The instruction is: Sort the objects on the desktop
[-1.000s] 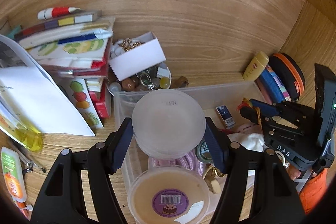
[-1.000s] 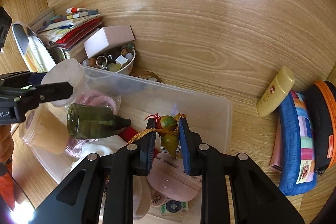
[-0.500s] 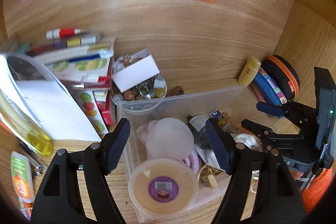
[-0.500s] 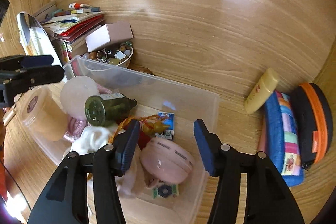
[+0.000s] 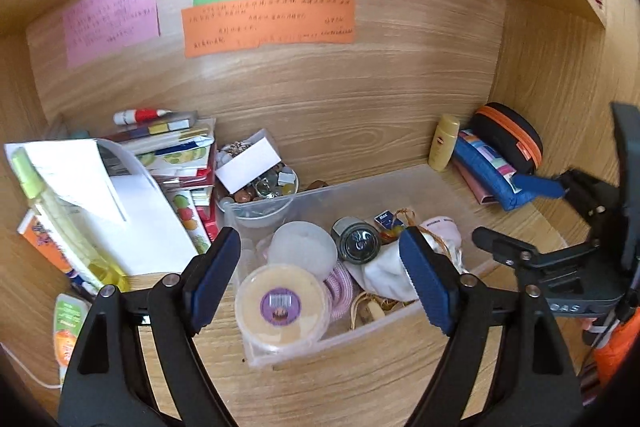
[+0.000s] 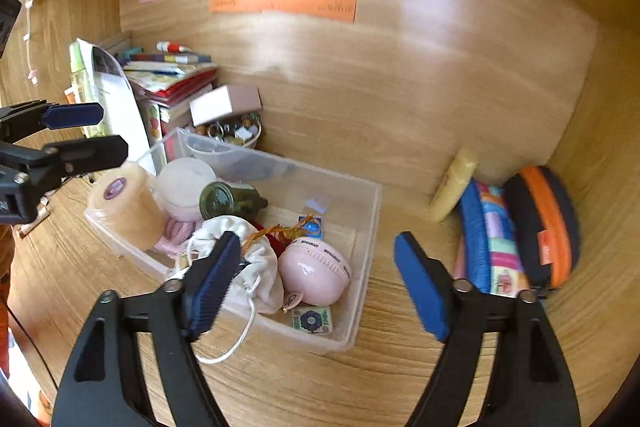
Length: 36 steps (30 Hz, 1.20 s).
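A clear plastic bin (image 5: 360, 182) sits on the wooden desk. It holds a frosted round container (image 5: 304, 243), a yellow tub with a purple label (image 5: 280, 303), a dark green bottle (image 5: 356, 239), a white pouch (image 6: 248, 259), a gourd charm on orange cord (image 6: 308, 225) and a pink round gadget (image 6: 314, 271). My left gripper (image 5: 319, 239) hovers above the bin's near left end, jaws opening, nothing between them. My right gripper (image 6: 318, 241) hangs over the bin's near right end, jaws also opening and empty.
Left of the bin stand a stack of booklets (image 5: 172, 147), a bowl of trinkets (image 5: 260, 191), a paper sheet (image 5: 120, 211) and a yellow spray bottle (image 5: 60, 219). At the right lie a yellow tube (image 5: 442, 143), a blue pouch (image 5: 484, 163) and a black-orange case (image 5: 508, 135). Wooden walls enclose the desk.
My left gripper let go of the frosted container and my right let go of the gourd charm; both now lie in the bin. Both grippers opened wide and pulled back and up.
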Each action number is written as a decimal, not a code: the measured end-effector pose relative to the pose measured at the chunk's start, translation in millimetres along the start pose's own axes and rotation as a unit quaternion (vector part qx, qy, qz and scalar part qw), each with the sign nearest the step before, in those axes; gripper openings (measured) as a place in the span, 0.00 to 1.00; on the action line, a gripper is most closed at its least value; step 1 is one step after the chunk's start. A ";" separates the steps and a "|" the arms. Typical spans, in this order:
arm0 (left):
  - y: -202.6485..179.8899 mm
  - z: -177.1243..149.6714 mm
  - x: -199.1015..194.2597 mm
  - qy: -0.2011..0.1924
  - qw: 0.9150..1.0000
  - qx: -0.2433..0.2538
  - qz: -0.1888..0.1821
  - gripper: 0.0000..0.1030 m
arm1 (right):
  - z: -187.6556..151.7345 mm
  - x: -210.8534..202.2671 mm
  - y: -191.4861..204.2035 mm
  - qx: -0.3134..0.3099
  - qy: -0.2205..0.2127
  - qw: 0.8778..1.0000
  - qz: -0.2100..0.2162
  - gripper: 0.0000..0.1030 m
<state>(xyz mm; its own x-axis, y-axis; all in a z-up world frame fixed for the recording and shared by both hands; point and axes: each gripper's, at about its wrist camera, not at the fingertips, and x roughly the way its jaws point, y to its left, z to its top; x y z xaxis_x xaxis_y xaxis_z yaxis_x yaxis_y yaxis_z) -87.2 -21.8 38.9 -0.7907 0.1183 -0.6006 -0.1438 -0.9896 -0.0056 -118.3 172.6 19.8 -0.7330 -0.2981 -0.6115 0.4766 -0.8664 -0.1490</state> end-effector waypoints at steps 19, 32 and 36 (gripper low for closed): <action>-32.5 -54.2 -40.4 -0.033 0.998 -0.005 0.057 0.88 | -44.0 -64.4 32.9 0.013 -0.062 0.998 0.015 0.94; -32.8 -71.0 -39.6 -0.025 0.999 -0.024 0.038 0.88 | -59.9 -54.0 23.9 0.048 -0.029 0.998 0.019 0.94; -33.0 -70.9 -39.2 -0.023 0.999 -0.027 0.034 0.88 | -58.9 -55.0 23.9 0.054 -0.030 0.998 0.025 0.94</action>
<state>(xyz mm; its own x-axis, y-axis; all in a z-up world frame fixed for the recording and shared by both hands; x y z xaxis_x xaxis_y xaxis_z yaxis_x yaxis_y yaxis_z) -9.2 0.4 6.0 -0.8246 0.0529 -0.5633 -0.0572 -0.9983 -0.0099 -38.0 191.9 4.1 -0.7392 -0.3623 -0.5677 0.4602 -0.8872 -0.0331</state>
